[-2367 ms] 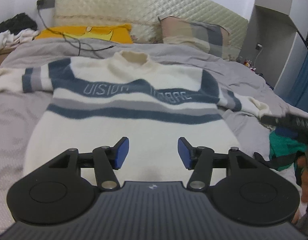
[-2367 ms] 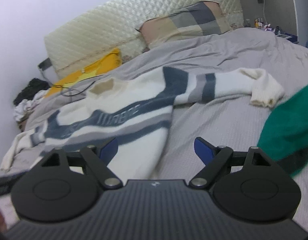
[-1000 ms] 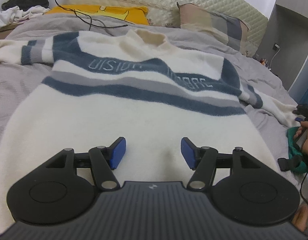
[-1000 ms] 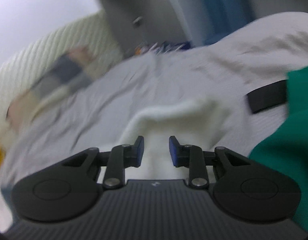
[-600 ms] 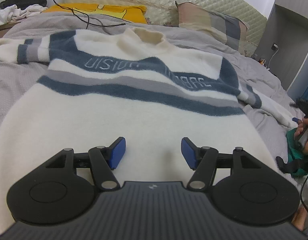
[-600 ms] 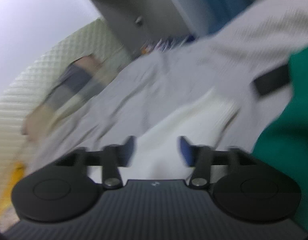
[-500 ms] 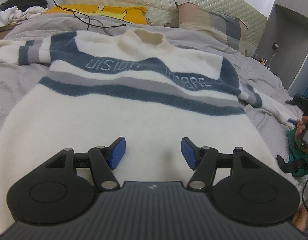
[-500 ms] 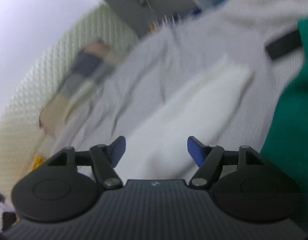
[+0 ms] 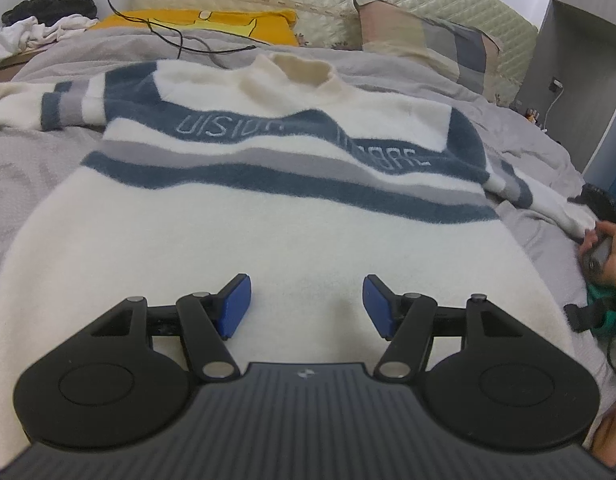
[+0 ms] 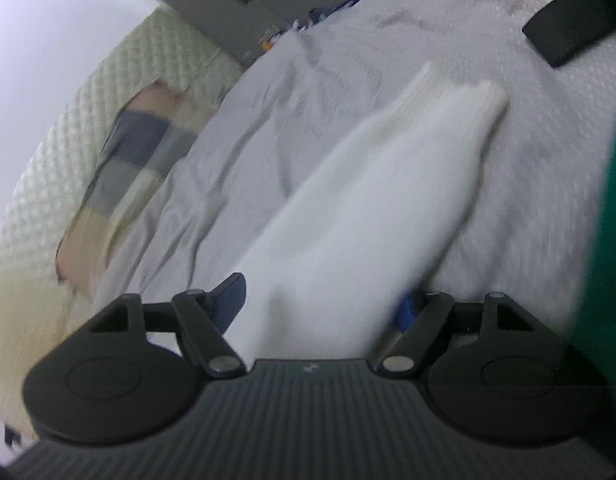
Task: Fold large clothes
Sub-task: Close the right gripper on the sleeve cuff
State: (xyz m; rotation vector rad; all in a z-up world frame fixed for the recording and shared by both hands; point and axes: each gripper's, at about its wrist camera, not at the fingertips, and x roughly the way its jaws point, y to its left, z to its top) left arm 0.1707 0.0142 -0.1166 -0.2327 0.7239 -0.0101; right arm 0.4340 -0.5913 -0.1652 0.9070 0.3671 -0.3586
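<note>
Left wrist view: the left claw (image 9: pixel 304 307) stands released, hovering over the lower body of the fluffy cream sweater with navy and grey stripes (image 9: pixel 268 216), spread flat on the grey bed (image 9: pixel 24 168), collar toward the headboard. The right claw (image 10: pixel 317 303) is opening astride the cream sleeve (image 10: pixel 387 200); blur hides any pad contact.

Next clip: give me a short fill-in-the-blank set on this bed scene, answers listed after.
1. The sweater lies spread flat on the grey ____.
2. The white sleeve lies between the fingers of the ____ gripper.
3. The pillow under the black cable is ____ in colour.
4. The left gripper holds ____.

Missing words: bed; right; yellow; nothing
</note>
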